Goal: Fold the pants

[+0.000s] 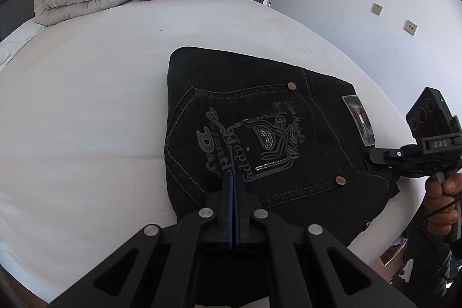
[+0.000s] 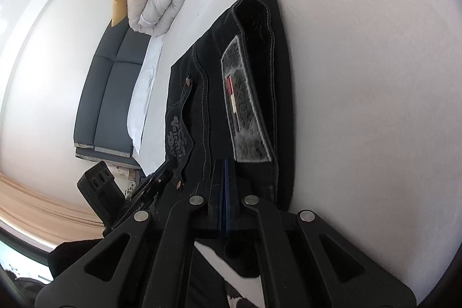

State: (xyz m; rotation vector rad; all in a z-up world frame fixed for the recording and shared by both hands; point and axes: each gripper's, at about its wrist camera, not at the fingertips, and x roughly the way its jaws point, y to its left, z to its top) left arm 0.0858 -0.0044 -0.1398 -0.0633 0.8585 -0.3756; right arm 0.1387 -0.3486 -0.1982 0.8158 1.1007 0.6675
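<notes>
Folded pants on the bed: thick, limp denim; best gripped at waistband corners; both hand-held grippers pressed together, empty

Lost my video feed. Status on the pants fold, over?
Left gripper shut, empty, over the back pocket. Right gripper shut, empty, at the waistband. Black pants folded compact on the bed. Nothing in the way.

Left gripper black, blue pads, round silver screws. Right gripper same, "DAS" label, thin black cable.
</notes>
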